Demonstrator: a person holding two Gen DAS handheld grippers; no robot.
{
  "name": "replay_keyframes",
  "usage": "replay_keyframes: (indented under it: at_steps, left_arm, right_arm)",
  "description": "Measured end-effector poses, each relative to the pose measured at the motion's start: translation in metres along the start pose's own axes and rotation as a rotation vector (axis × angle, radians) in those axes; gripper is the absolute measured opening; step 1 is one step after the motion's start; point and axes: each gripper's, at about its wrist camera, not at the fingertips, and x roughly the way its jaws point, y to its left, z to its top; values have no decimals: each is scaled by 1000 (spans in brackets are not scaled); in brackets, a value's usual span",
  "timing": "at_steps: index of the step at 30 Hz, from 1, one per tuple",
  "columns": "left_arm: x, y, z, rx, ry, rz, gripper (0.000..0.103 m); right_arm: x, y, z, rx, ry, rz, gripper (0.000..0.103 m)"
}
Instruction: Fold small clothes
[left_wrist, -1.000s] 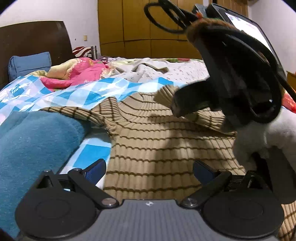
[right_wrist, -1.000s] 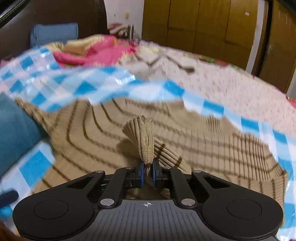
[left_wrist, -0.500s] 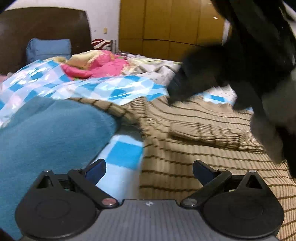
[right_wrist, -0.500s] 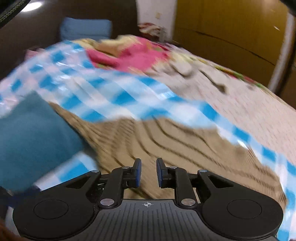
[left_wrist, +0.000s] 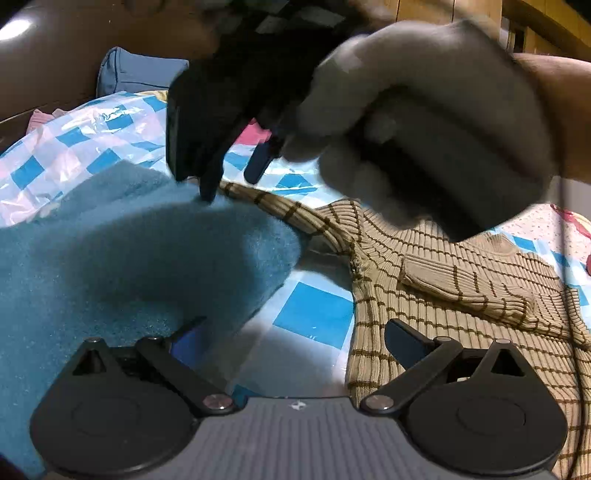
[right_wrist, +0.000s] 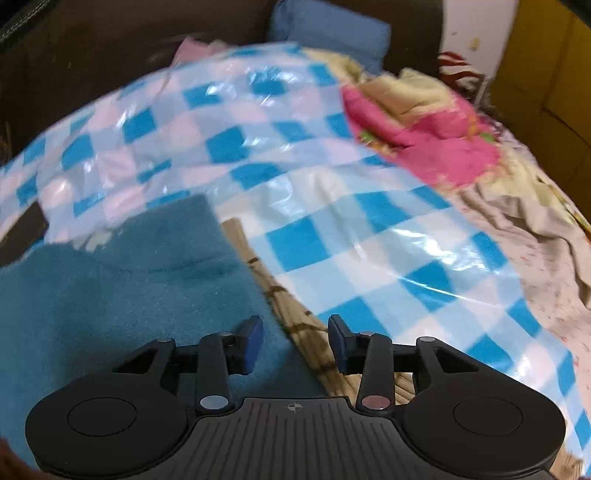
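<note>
The striped sweater (left_wrist: 461, 306) lies flat on the bed's checked sheet (right_wrist: 332, 206), with one sleeve (left_wrist: 469, 291) already folded across its body. The other sleeve (right_wrist: 291, 310) still stretches out beside the teal cloth (left_wrist: 129, 258). The right gripper (right_wrist: 295, 339) is opening above this sleeve, holding nothing. The left gripper (left_wrist: 295, 339) is wide open and empty. The body folds remain, I think.

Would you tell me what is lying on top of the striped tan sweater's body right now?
One sleeve is folded across the striped tan sweater. The other sleeve stretches outward beside the teal garment. The gloved hand hides the sweater's upper part.
</note>
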Motion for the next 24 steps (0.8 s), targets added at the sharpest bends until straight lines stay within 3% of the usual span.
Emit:
replay_keyframes:
  at_steps: [4, 5, 6, 9, 12, 15, 17, 20, 22, 24]
  left_arm:
    - [-1, -2, -3, 16, -5, -3, 103]
    - [0, -3, -2, 16, -4, -4, 103]
    - [-1, -3, -2, 17, -7, -4, 103]
    - [-3, -3, -2, 21, -17, -9, 103]
    - [-7, -8, -5, 51, -38, -10, 103]
    - [-10, -19, -9, 104, -56, -26, 103]
    - [-11, -29, -13, 150, -61, -39, 103]
    - [-9, -45, -22, 241, -45, -51, 103]
    - [-7, -53, -27, 283, -31, -52, 103]
    - [-4, -58, -30, 307, -21, -52, 103]
  right_arm:
    - [26, 0, 2, 48, 65, -45, 28]
    - [28, -3, 2, 81, 70, -60, 14]
    - [28, -6, 2, 115, 71, -63, 11]
    - [4, -23, -5, 221, -7, -63, 8]
    - [-48, -57, -32, 429, -145, -80, 8]
    - [-107, -99, -92, 707, -293, -102, 8]
    - [-134, -119, -148, 847, -316, -168, 9]
    - [-141, -133, -222, 975, -219, -298, 18]
    - [-138, -142, -271, 1099, -140, -332, 18]
    - [-139, -142, -300, 1143, -109, -347, 18]
